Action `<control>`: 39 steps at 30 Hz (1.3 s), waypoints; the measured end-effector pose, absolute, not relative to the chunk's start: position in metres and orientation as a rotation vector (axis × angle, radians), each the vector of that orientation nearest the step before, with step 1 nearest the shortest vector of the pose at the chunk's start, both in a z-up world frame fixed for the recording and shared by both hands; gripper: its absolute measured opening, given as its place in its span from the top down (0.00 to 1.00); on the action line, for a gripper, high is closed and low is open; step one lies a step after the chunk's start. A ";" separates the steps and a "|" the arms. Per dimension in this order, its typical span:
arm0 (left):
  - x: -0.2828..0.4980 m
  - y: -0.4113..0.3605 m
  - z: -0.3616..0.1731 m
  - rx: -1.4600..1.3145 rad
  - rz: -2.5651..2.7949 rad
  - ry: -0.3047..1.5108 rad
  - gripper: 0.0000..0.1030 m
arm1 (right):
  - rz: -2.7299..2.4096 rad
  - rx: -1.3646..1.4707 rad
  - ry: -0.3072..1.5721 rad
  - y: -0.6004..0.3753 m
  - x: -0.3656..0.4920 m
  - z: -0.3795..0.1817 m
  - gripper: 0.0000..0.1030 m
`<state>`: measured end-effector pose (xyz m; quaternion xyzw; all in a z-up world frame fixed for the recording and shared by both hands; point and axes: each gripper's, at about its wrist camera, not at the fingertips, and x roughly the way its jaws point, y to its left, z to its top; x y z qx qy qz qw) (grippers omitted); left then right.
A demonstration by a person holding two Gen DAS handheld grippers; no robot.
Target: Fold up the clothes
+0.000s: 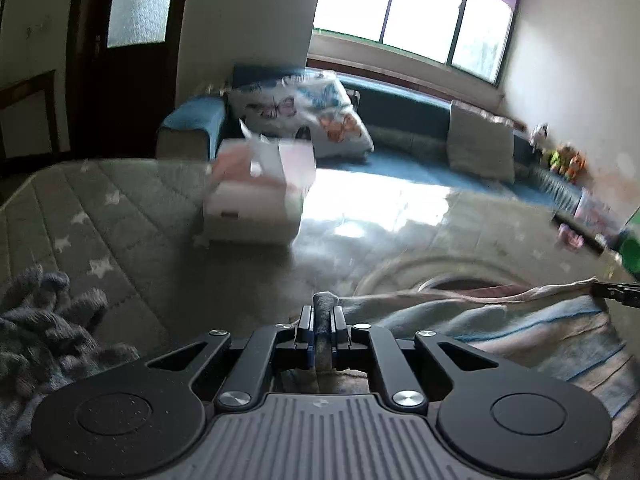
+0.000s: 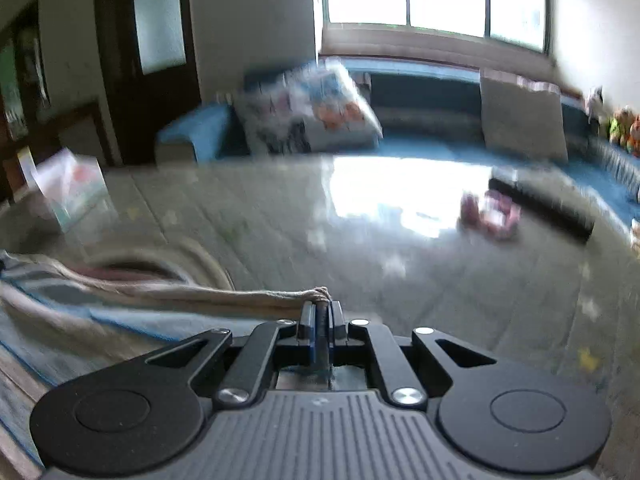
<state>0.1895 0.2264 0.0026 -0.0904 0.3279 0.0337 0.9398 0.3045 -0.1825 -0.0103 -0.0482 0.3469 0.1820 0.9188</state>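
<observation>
Both tongs are pinched tight on the same striped cloth (image 1: 500, 332); my left gripper (image 1: 323, 316) has a grey bit of it sticking up between its closed fingers, and my right gripper (image 2: 320, 312) clamps a bunched corner, so the cloth runs stretched from one to the other. From the left camera I see things the right one misses; a fuzzy grey garment (image 1: 44, 320) lies in a heap at the left, a white tissue box (image 1: 256, 196) sits ahead on the quilted mat (image 1: 120, 220), and the tip of my right tong pokes in at the far right edge. From the right camera I see a small pink toy (image 2: 490, 216) and a long dark bar (image 2: 544, 208) on the shiny floor (image 2: 400, 192), and the tissue box is far off to the left. Both views show the blue sofa (image 2: 440, 148), a butterfly pillow (image 1: 304, 112), a grey cushion (image 2: 520, 116) and the bright window (image 1: 416, 4); both are blurry. A round rim (image 1: 440, 272) lies just past the cloth; I cannot tell what it is. The cloth hangs low, right of my left tong and left of my right tong.
</observation>
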 end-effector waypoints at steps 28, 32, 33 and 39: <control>0.237 0.170 0.014 -0.078 -0.101 0.803 0.86 | 0.664 -0.269 0.739 -0.042 0.290 -0.021 0.71; 0.243 0.156 0.017 -0.058 -0.153 0.806 0.86 | 0.698 -0.272 0.731 -0.037 0.283 -0.015 0.71; 0.247 0.154 0.014 -0.052 -0.154 0.819 0.86 | 0.703 -0.281 0.729 -0.035 0.281 -0.015 0.71; 0.268 0.157 -0.005 -0.078 -0.109 0.896 0.86 | 0.730 -0.335 0.712 -0.022 0.269 -0.012 0.69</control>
